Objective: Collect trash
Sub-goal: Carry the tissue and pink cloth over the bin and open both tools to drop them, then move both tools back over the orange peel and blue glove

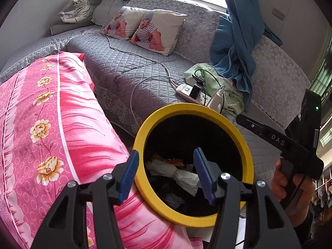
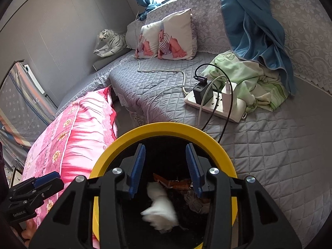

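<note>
Your L gripper & R gripper both sit part-open, empty, over the yellow-rimmed bin. White tissue wad is inside w/ other trash.

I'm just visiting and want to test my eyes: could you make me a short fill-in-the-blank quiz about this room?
1. The rim of the trash bin is coloured ____.
2. The crumpled white paper lies ____ the bin.
3. The stuffed toy in the corner is a white ____.
4. The two cushions each show a picture of a ____.

Missing words: yellow; inside; tiger; baby
</note>
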Demonstrator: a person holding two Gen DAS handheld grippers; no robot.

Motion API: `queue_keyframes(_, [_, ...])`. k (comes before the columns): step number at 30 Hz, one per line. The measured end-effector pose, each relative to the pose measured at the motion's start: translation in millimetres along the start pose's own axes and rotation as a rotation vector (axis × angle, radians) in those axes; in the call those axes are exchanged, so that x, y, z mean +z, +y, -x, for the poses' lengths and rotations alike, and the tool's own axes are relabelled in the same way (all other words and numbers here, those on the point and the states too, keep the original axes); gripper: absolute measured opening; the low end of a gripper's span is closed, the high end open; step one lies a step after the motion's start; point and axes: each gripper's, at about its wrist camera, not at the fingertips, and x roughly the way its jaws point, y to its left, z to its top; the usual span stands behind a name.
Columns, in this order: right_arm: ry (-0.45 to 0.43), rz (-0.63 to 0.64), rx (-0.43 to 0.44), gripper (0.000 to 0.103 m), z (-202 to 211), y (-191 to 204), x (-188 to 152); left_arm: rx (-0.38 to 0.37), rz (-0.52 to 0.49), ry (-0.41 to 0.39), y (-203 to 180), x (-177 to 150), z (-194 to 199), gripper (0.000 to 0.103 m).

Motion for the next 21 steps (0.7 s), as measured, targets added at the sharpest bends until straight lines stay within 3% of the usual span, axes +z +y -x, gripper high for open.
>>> queue_keyframes(7, [-0.018,0.043,0.054,0.039,13,19,-2,0.059,0.077,-0.064,38,4,28,0.052])
queue_keyframes(21, [0.035,0.264,0.286,0.039,0,140,-24,0.266,0.259,-0.188,167,-20,118,0.058])
